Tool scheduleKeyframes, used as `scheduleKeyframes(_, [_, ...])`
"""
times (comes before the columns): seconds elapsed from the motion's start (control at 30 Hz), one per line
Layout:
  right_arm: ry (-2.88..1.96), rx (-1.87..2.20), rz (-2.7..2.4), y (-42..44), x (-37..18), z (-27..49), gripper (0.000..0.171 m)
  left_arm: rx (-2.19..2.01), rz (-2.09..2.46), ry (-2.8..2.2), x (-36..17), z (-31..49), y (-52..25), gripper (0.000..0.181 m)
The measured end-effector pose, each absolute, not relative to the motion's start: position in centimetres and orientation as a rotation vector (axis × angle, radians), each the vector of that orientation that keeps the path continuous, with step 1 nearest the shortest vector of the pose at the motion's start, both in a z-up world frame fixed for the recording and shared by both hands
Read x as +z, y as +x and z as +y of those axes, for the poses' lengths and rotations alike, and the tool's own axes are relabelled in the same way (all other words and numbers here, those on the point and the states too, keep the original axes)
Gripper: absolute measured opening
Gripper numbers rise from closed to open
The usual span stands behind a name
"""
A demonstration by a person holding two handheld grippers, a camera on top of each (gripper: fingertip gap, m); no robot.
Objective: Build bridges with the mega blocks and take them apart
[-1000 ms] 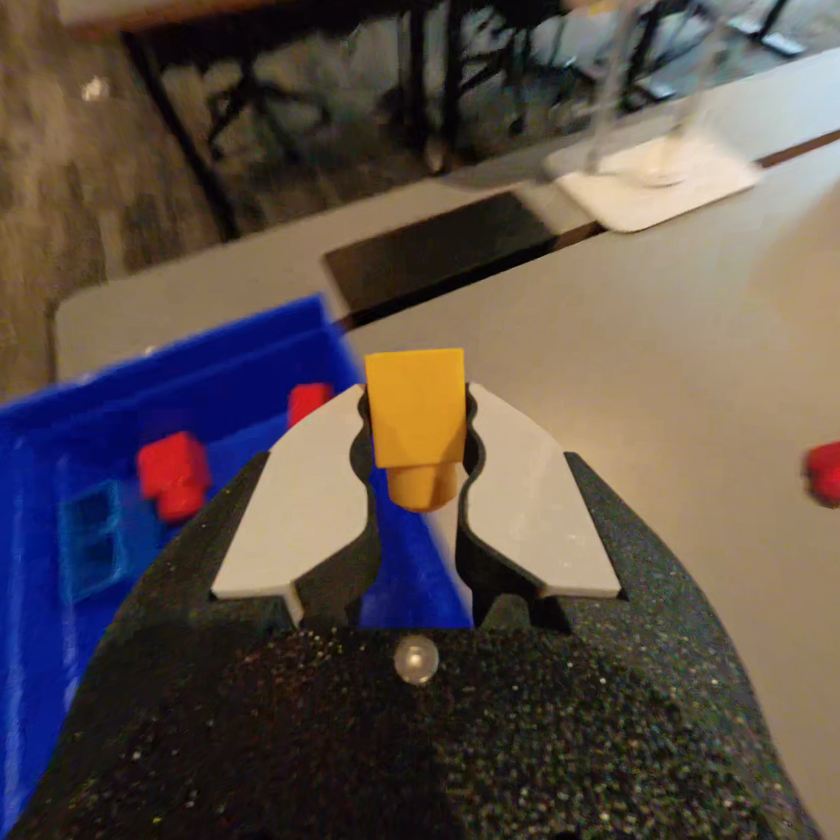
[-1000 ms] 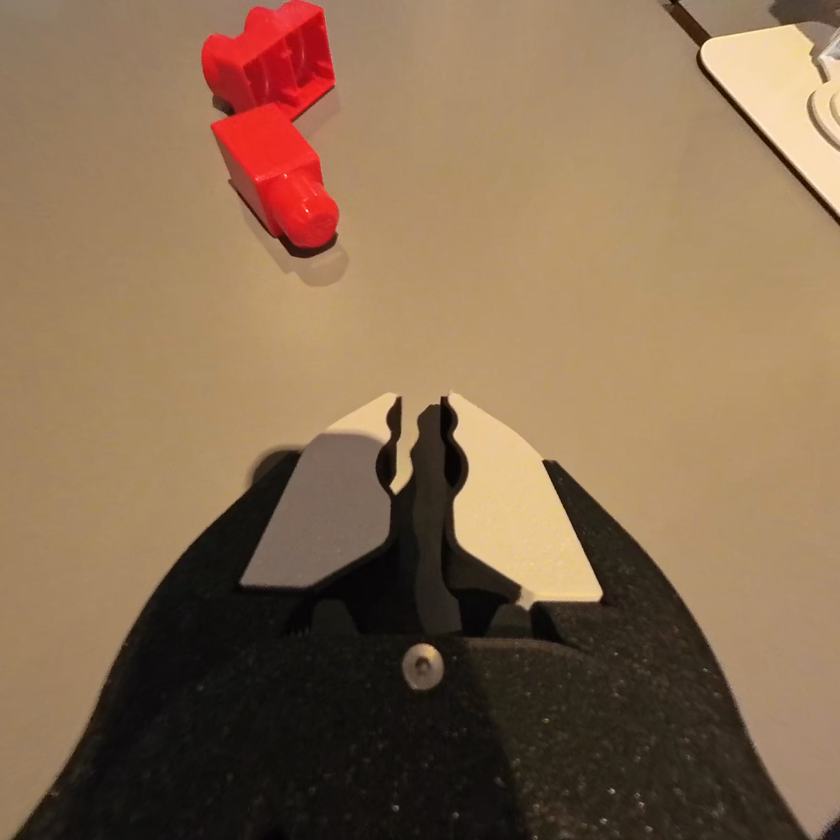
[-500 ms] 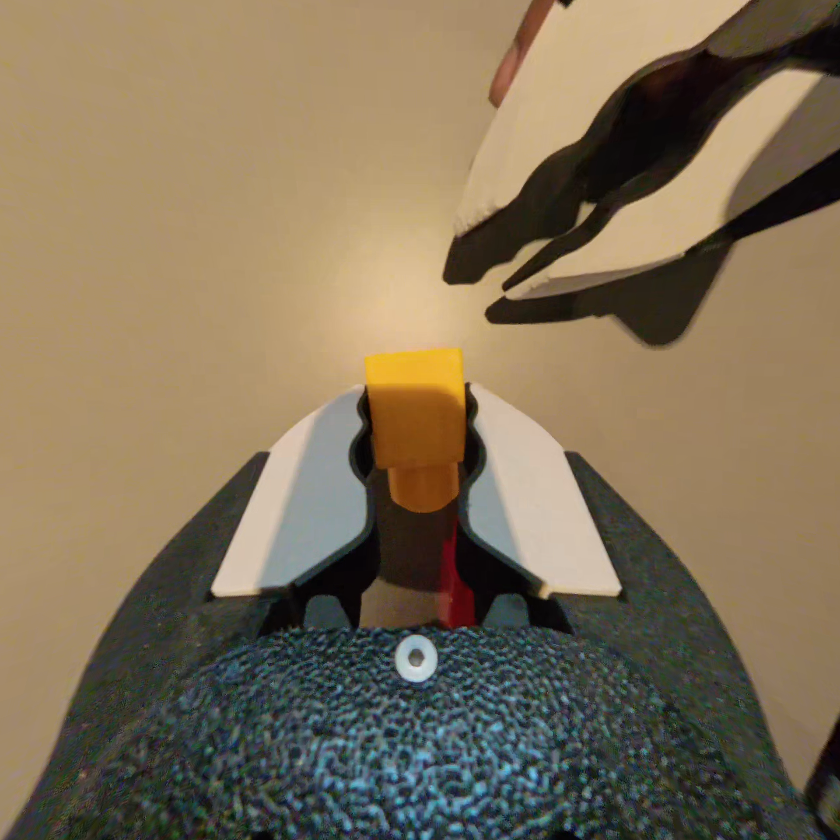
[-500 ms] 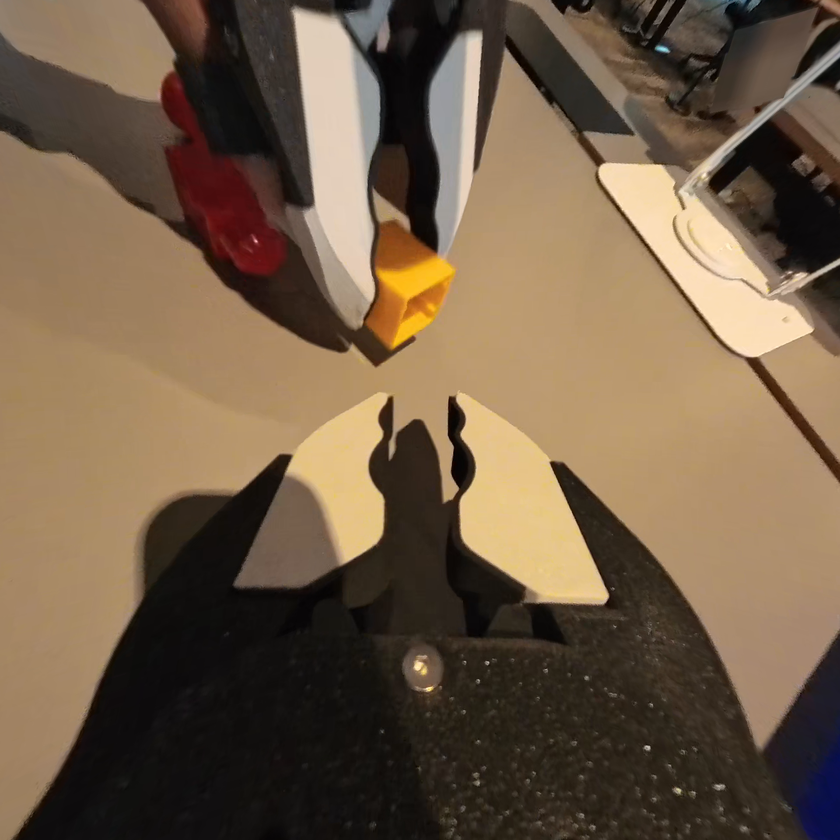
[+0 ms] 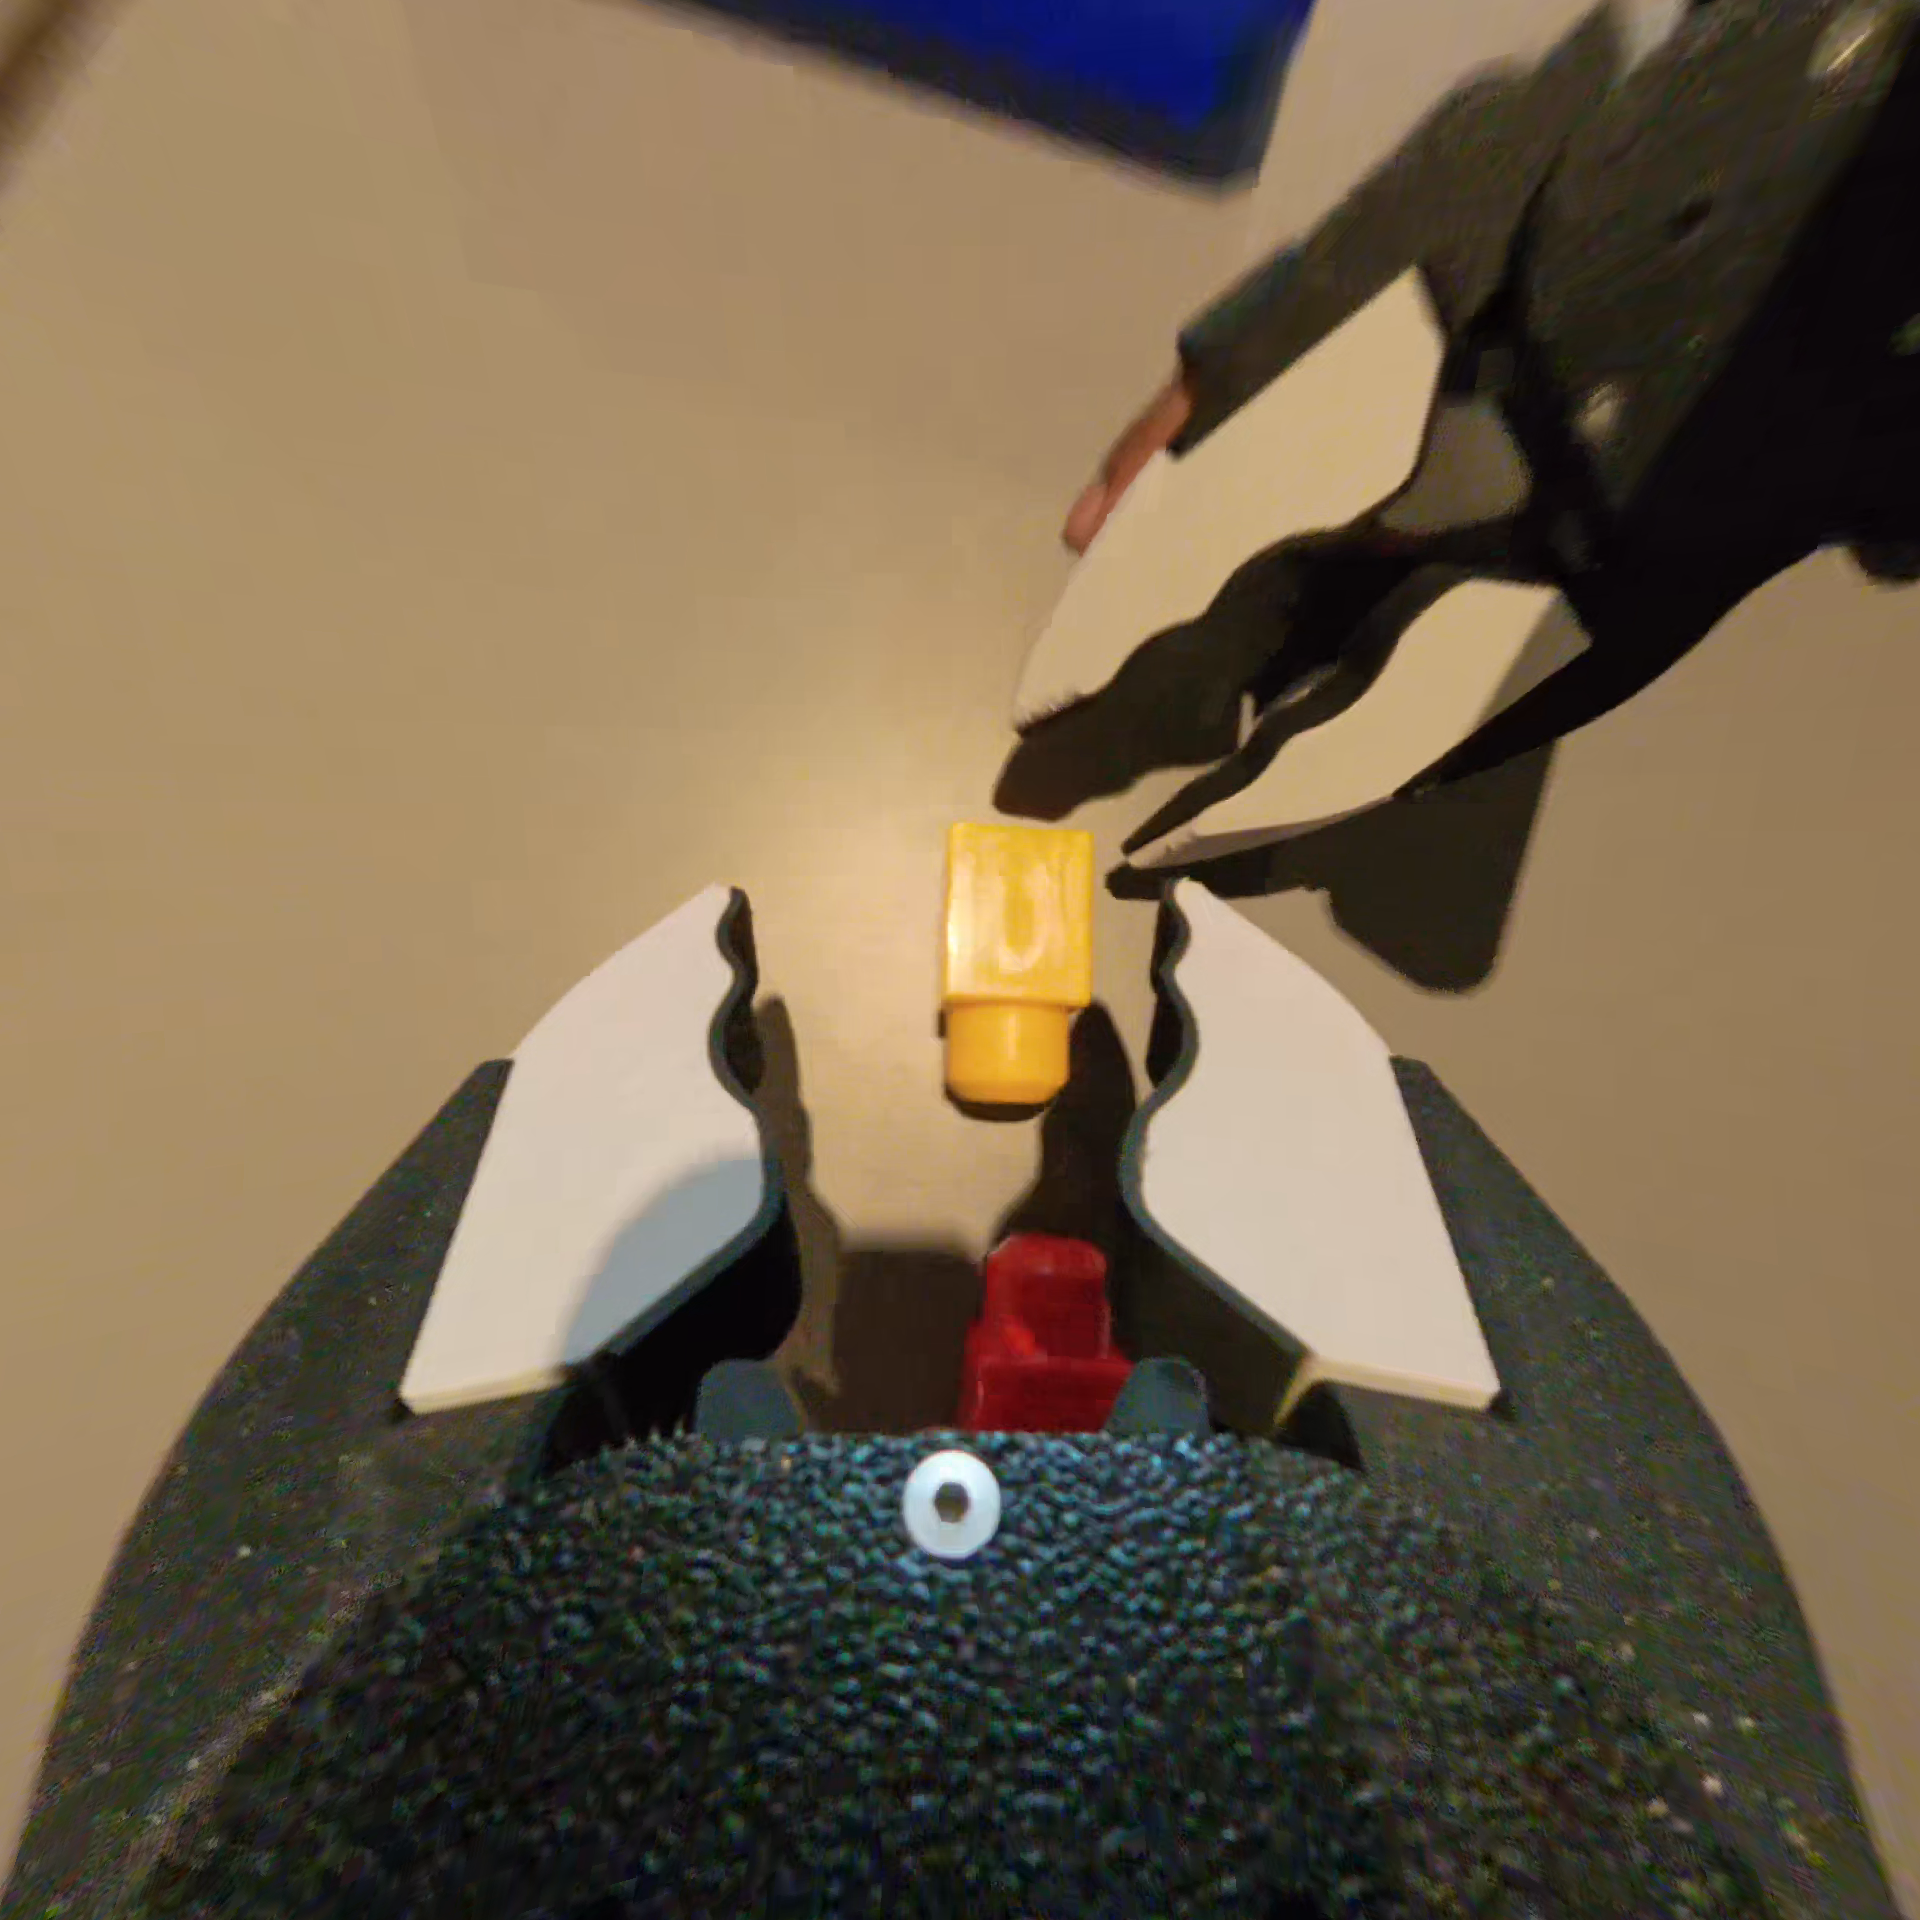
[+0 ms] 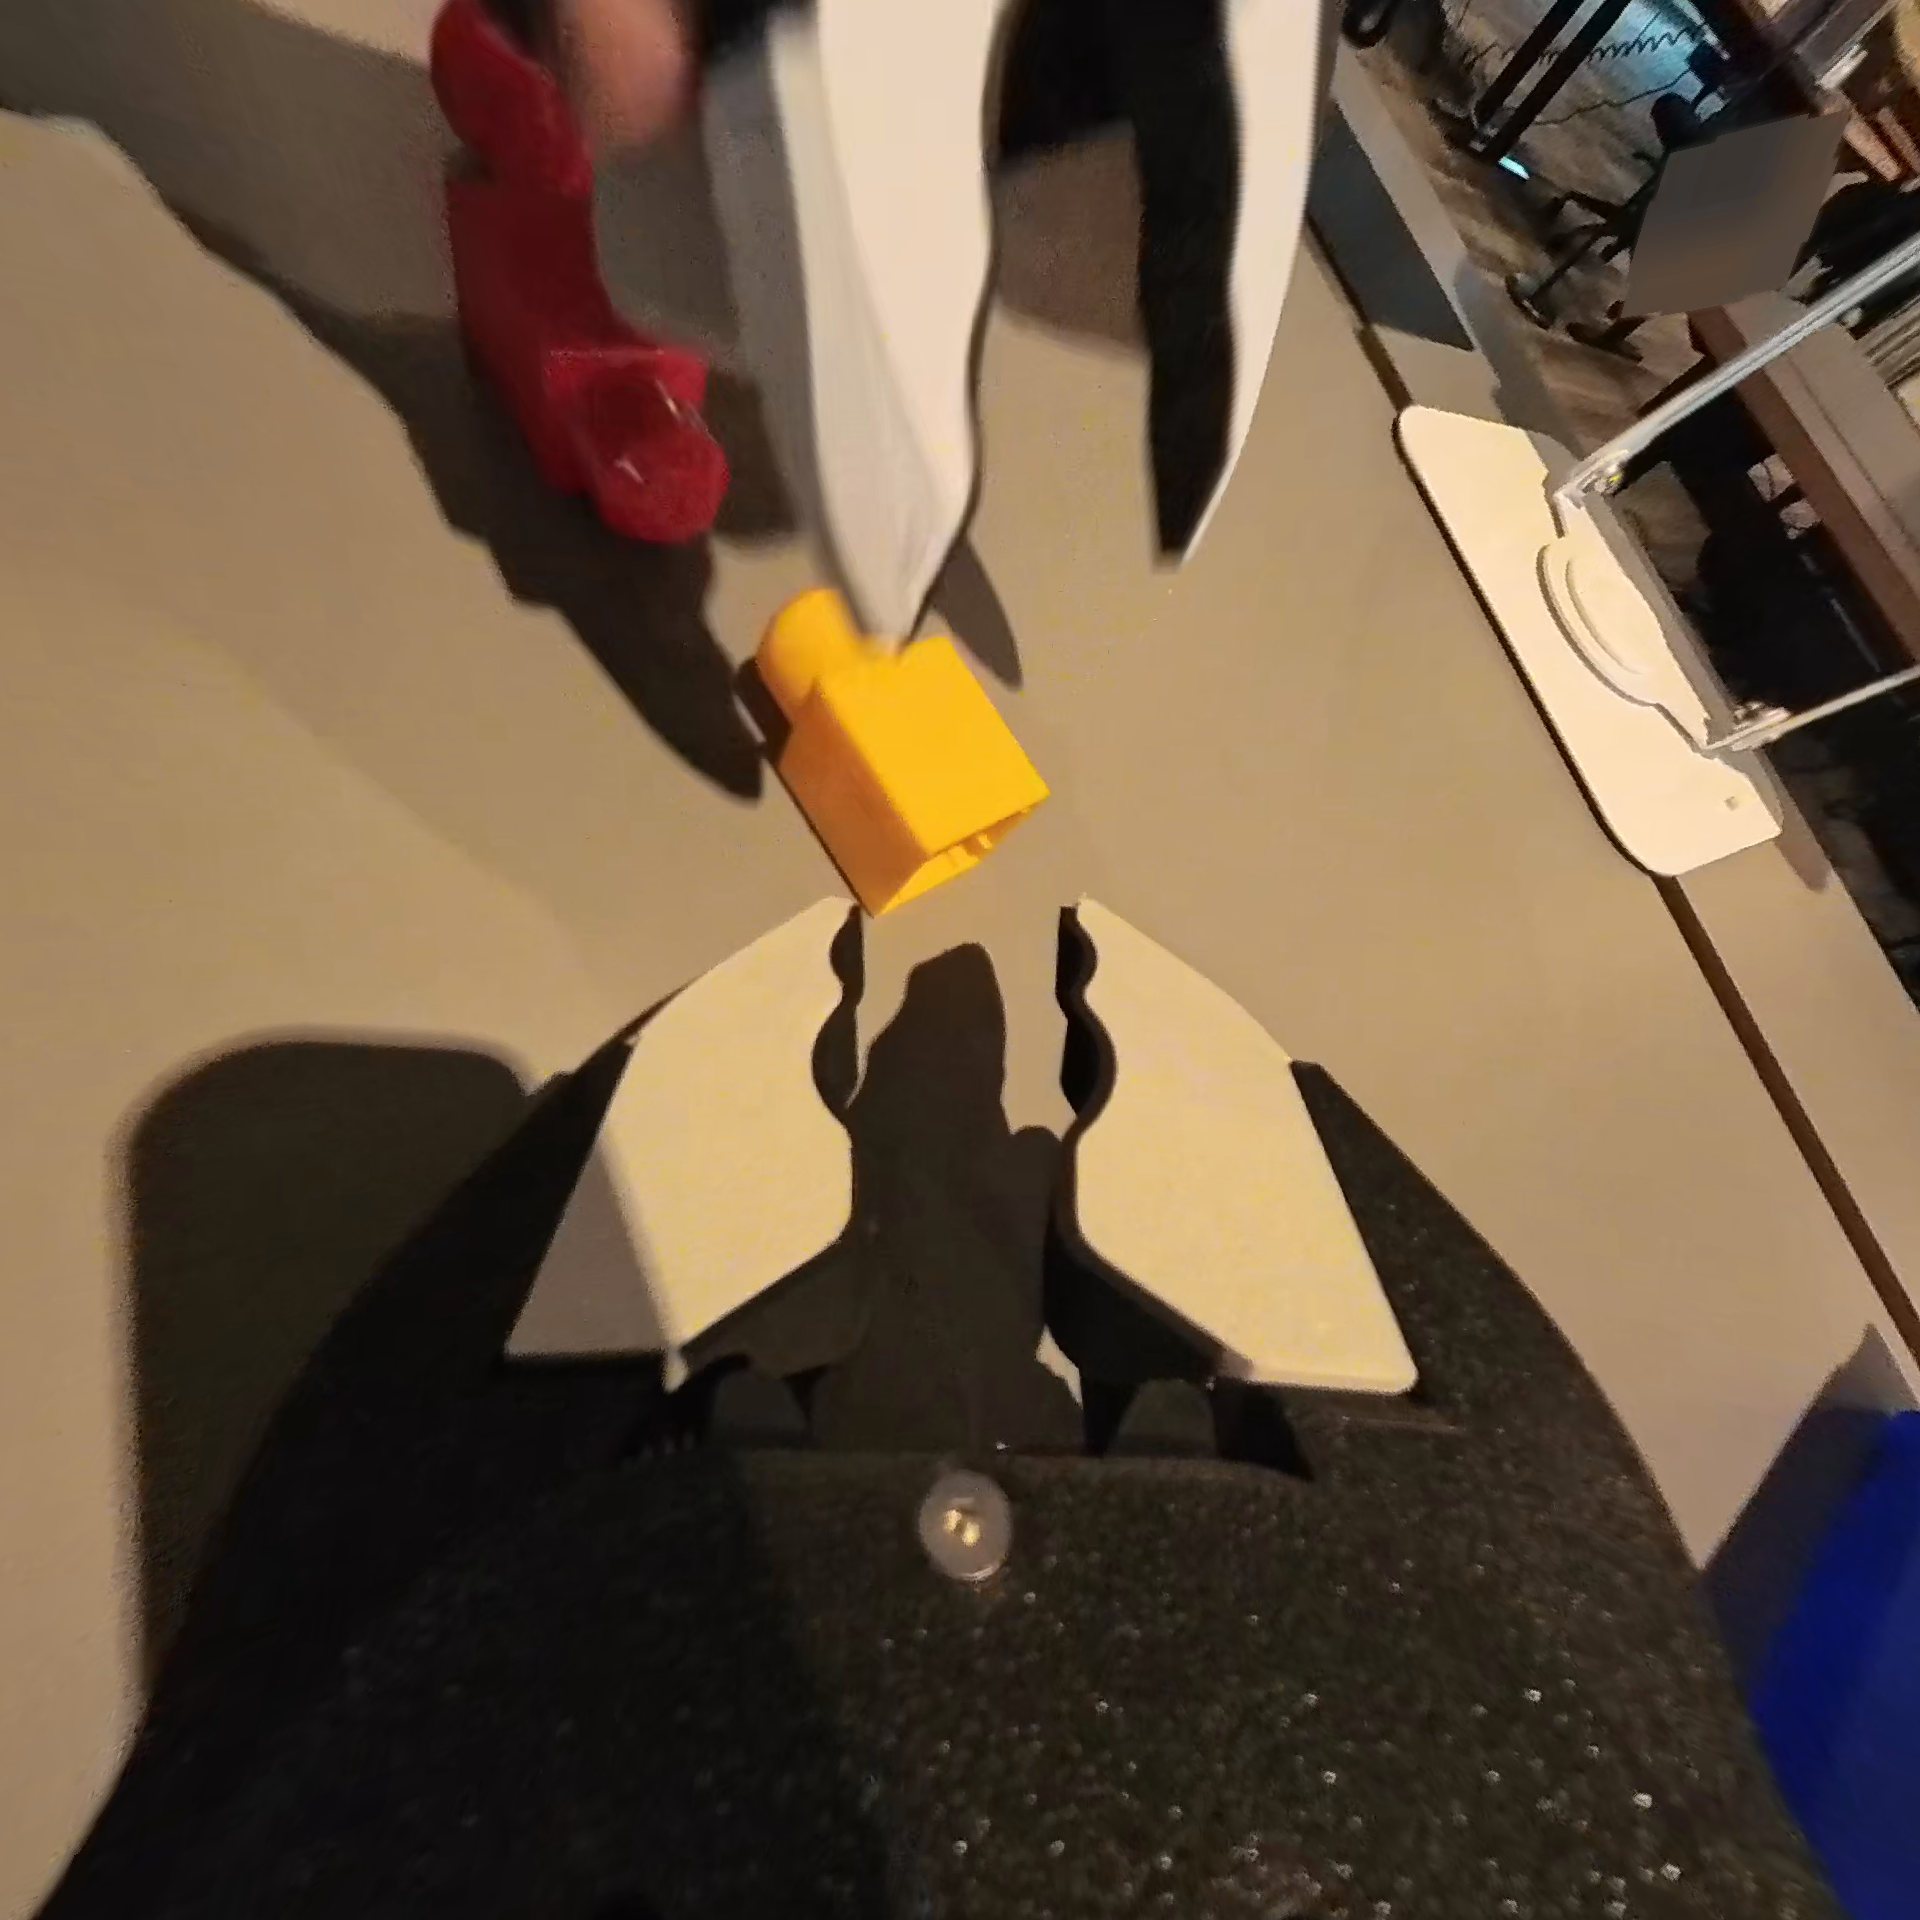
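A yellow mega block (image 5: pixel 1016 935) lies free on its side on the tan table, stud toward my left gripper (image 5: pixel 951 891). The left gripper is open, with one finger on either side of the block. In the right wrist view the block (image 6: pixel 904 779) lies just beyond my right gripper (image 6: pixel 961 914), which is open and empty. The left gripper (image 6: pixel 1029 571) comes down from the top of that view, one fingertip over the block's stud. Red blocks (image 6: pixel 582 364) lie behind it. A red block (image 5: pixel 1039 1340) shows under the left gripper. The right gripper (image 5: pixel 1075 795) reaches in from the upper right.
A blue bin (image 5: pixel 1039 62) stands at the far edge in the left wrist view and shows at the lower right in the right wrist view (image 6: pixel 1829 1610). A white base plate with a clear stand (image 6: pixel 1558 644) sits at the table's right edge. Spacing between my two grippers at the tips: around 5 centimeters. My left tips are roughly 8 centimeters from the red block (image 5: pixel 1039 1340).
My left gripper opened and let go of the yellow block, which now lies on the table. My right gripper opened wider and is closer to the block.
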State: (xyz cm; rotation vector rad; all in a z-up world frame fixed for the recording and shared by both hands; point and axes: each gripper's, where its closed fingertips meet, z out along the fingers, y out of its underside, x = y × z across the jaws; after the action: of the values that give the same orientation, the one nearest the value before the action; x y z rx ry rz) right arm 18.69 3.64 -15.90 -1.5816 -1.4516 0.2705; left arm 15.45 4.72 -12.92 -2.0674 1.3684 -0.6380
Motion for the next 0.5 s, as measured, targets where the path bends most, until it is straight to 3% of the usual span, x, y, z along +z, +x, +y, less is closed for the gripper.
scheduleKeyframes(0.03, [-1.582, 0.265, -1.456, 18.6, -16.0, 3.6, 0.037, -0.642, 1.298, -1.983, -11.4, 5.0, 14.4, 0.071])
scheduleKeyframes(0.13, [-1.575, 0.273, -1.472, 18.4, -16.0, 3.5, 0.041, -0.606, 1.082, -1.826, -8.9, 5.3, 8.5, 0.061])
scheduleKeyframes(0.3, [-1.573, 0.386, -1.466, 16.8, -15.3, 3.3, 0.050, -0.822, 0.979, -1.950, -12.5, 1.9, 1.7, 0.064])
scheduleKeyframes(0.5, [-1.524, 0.313, -1.503, 15.4, -14.2, 3.4, 0.053, -0.714, 1.225, -1.955, -13.6, 0.0, 2.7, 0.067])
